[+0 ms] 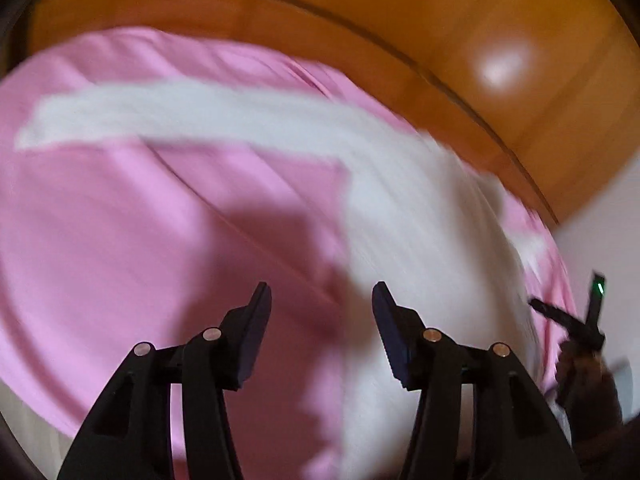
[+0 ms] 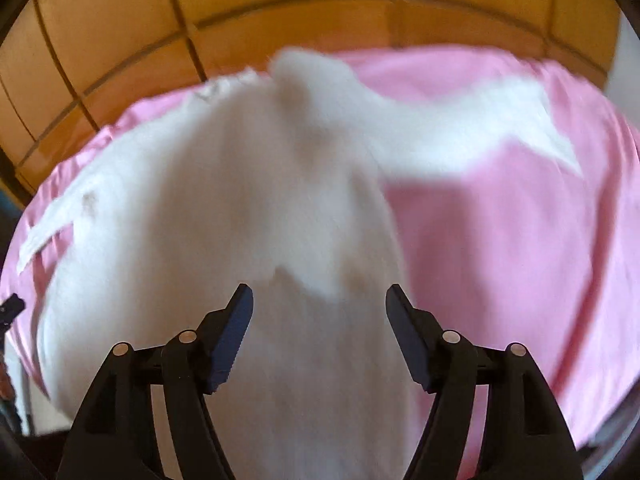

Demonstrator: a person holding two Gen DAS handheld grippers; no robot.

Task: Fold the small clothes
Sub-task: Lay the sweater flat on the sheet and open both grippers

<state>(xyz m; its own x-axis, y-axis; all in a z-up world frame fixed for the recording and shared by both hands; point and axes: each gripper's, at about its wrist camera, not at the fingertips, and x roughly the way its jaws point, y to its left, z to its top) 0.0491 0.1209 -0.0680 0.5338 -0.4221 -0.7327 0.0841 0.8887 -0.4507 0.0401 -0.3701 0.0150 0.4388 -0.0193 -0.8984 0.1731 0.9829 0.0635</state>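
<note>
Both views badly motion-blurred, so only rough shapes.

Nearest: my left gripper (image 1: 322,294), jaws apart w/ nothing between the pads, pointing down over the pink sheet (image 1: 100,240) right at the edge of the white garment (image 1: 420,240). Its shadow falls on the pink just ahead of the fingers. My right gripper (image 2: 319,296) also has jaws apart, nothing pinched, hanging over the body of the same white garment (image 2: 240,200), which fills the gap between the pads from above; whether pads touch the cloth I can't tell.

Garment lies spread flat on the pink sheet (image 2: 500,260). In the right wrist view its body runs from near edge up the middle, one sleeve stretching out to far right, another narrow strip trailing to near left. In the left wrist view a long white sleeve runs far left across the pink. Faint brownish marks on the cloth, too blurred to read.

At the right edge of the left wrist view: my right gripper (image 1: 568,320) w/ a hand (image 1: 588,384) behind it, beside the garment.

Farthest: glossy orange-brown wood panelling (image 2: 120,40) behind the sheet, bright glare spot on it.
</note>
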